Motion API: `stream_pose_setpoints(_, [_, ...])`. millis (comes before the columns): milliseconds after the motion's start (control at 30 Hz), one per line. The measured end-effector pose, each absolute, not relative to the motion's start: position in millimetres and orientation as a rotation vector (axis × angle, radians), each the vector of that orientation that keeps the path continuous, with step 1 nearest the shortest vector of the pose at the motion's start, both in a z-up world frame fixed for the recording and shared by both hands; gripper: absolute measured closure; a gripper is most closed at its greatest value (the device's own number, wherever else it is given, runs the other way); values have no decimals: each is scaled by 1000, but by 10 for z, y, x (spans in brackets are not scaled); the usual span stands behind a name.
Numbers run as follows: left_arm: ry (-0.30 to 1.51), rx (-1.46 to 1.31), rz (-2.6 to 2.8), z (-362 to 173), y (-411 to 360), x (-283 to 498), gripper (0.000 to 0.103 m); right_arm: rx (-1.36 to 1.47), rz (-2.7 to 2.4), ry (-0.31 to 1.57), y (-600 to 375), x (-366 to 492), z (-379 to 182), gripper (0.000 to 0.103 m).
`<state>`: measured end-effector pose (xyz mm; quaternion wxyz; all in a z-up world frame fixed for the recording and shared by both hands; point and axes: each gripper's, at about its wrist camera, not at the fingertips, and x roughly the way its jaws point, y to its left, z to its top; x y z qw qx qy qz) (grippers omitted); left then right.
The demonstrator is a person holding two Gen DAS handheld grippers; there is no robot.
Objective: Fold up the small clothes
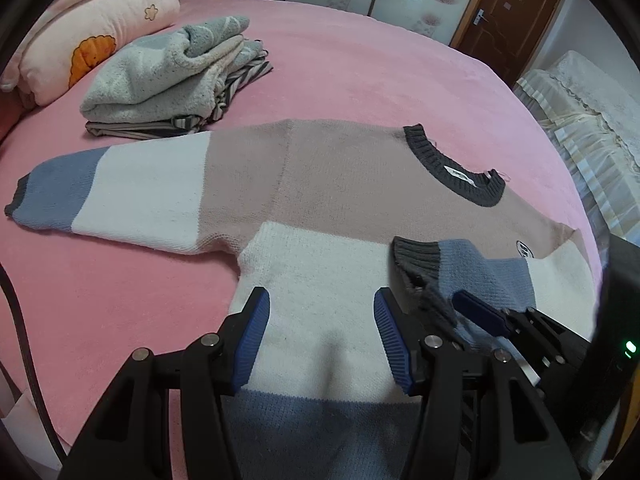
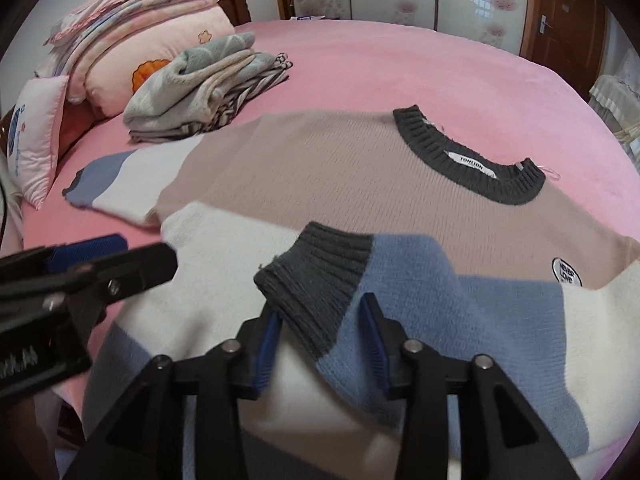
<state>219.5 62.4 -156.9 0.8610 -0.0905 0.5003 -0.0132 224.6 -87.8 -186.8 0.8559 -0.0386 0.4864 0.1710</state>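
A colour-block knit sweater [image 1: 340, 176] [image 2: 320, 168] in tan, white and blue lies flat on the pink bed [image 1: 360, 60], with its dark collar [image 2: 468, 160] toward the far side. One sleeve [image 1: 120, 196] stretches out to the left. The other sleeve is folded across the body, its dark cuff [image 2: 316, 276] [image 1: 416, 254] resting on the white band. My right gripper [image 2: 320, 340] [image 1: 452, 300] straddles that cuff with its jaws apart, the pads not pressing it. My left gripper [image 1: 324, 340] [image 2: 120, 252] hovers open over the white band, holding nothing.
A stack of folded clothes [image 1: 160, 80] [image 2: 192, 88] sits at the far left of the bed, beside pillows [image 1: 100, 32] and folded blankets [image 2: 140, 0]. A lace-covered piece of furniture [image 1: 580, 120] stands off the right edge. A wooden door [image 1: 512, 12] is behind.
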Motion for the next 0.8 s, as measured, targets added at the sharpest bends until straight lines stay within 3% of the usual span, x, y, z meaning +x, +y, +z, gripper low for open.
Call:
stream_pose_setpoints(367, [1092, -269, -205, -1573, 506, 2161, 50, -137, 327, 852, -1581, 1443, -1217, 62])
stream_pose_setpoints(800, [1192, -398, -347, -1885, -3, 2405, 51, 23, 83, 885, -2697, 1135, -1268, 62])
